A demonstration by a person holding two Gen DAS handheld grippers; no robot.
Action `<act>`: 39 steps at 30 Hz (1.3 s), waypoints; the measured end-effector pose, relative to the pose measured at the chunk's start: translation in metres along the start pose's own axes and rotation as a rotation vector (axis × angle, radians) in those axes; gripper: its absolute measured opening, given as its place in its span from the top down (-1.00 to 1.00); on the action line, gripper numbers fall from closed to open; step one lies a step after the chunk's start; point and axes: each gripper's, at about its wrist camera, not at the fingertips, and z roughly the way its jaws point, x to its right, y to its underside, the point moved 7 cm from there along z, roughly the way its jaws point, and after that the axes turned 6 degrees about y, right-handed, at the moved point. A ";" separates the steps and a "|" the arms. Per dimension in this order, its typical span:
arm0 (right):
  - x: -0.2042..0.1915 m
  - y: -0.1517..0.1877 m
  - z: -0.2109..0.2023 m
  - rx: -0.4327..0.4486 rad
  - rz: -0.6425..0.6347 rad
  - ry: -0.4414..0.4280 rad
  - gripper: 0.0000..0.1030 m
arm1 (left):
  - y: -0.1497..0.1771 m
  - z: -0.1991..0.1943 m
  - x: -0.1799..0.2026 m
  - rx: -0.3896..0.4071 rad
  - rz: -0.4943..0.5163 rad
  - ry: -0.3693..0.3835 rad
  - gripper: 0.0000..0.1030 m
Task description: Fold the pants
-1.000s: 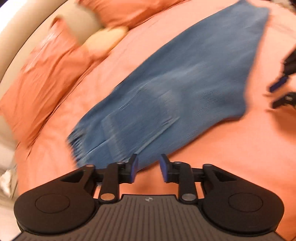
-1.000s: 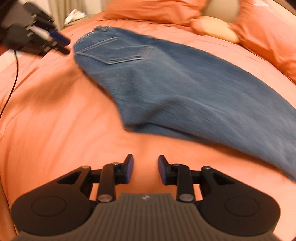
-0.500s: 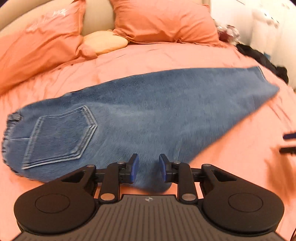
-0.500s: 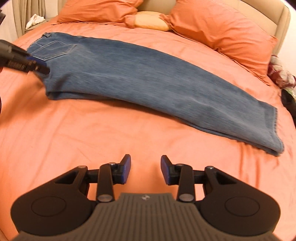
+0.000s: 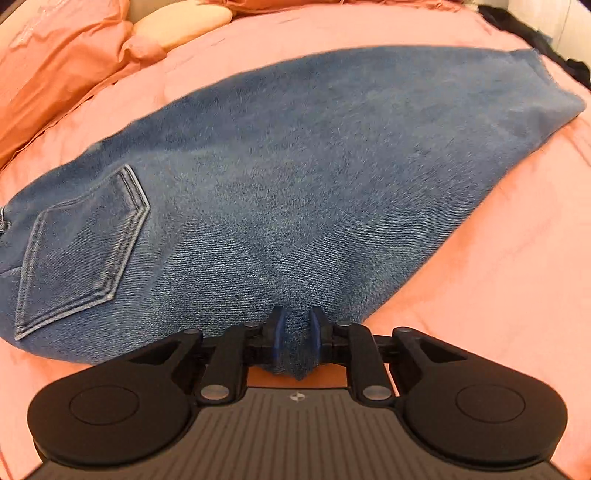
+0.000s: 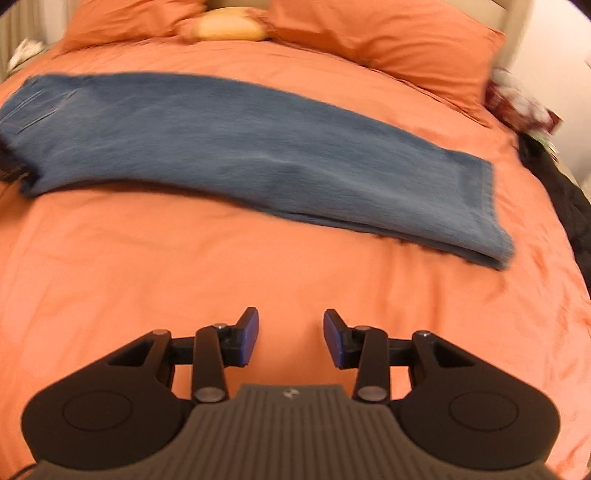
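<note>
Lying flat on the orange bed [image 6: 147, 280], the jeans [image 6: 236, 155] look already doubled leg over leg; the crosswise folds remain, I judge. Their long axis runs from the waist at the frame's left edge to the hems at right centre in the right wrist view. The left tool [image 5: 294, 332] pinches the denim's near edge, low in its frame. The right tool [image 6: 290, 338] gapes wide, empty, short of the cloth.

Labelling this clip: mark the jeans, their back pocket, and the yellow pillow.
jeans [image 6: 236, 147]: right wrist view, middle of the folded legs.
back pocket [image 5: 81, 251]: left wrist view, centre of the stitched patch.
yellow pillow [image 5: 181, 22]: left wrist view, its upper face.
</note>
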 end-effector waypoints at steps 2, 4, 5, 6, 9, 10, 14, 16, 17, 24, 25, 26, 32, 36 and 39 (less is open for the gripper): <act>0.035 -0.004 0.004 -0.009 0.068 0.016 0.30 | -0.002 -0.008 -0.006 0.011 -0.015 0.013 0.52; 0.070 -0.011 0.012 -0.017 0.155 0.039 0.30 | -0.005 -0.013 -0.012 0.040 -0.025 0.002 0.46; 0.088 -0.015 0.017 -0.021 0.208 0.041 0.30 | -0.007 -0.015 -0.014 0.050 -0.029 -0.003 0.46; 0.106 -0.019 0.023 -0.023 0.263 0.049 0.30 | -0.009 -0.019 -0.017 0.058 -0.037 -0.007 0.46; 0.155 -0.030 0.041 -0.024 0.419 0.069 0.30 | -0.016 -0.026 -0.023 0.075 -0.057 -0.003 0.45; 0.169 -0.033 0.048 -0.024 0.467 0.076 0.30 | -0.018 -0.027 -0.025 0.073 -0.061 -0.007 0.45; 0.209 -0.041 0.078 -0.033 0.655 0.036 0.29 | -0.026 -0.021 -0.033 0.047 -0.068 -0.036 0.41; 0.221 -0.041 0.092 -0.030 0.742 0.007 0.29 | -0.027 -0.015 -0.037 0.028 -0.069 -0.045 0.41; 0.225 -0.041 0.099 -0.033 0.784 -0.013 0.29 | -0.027 -0.013 -0.037 0.021 -0.070 -0.050 0.41; 0.226 -0.024 0.136 -0.120 0.896 -0.066 0.26 | -0.027 0.010 -0.047 -0.007 -0.082 -0.050 0.37; 0.227 -0.021 0.139 -0.119 0.932 -0.076 0.26 | -0.026 0.012 -0.048 -0.008 -0.083 -0.050 0.37; 0.226 -0.020 0.139 -0.116 0.953 -0.083 0.26 | -0.026 0.013 -0.048 -0.009 -0.083 -0.049 0.37; 0.213 -0.042 0.118 -0.101 0.756 0.017 0.71 | -0.024 0.012 -0.048 0.000 -0.077 -0.052 0.36; 0.207 -0.070 0.089 -0.003 0.634 0.100 0.85 | -0.023 0.010 -0.046 0.011 -0.082 -0.063 0.36; 0.207 -0.097 0.066 0.063 0.563 0.155 0.91 | -0.023 0.006 -0.044 0.021 -0.079 -0.067 0.36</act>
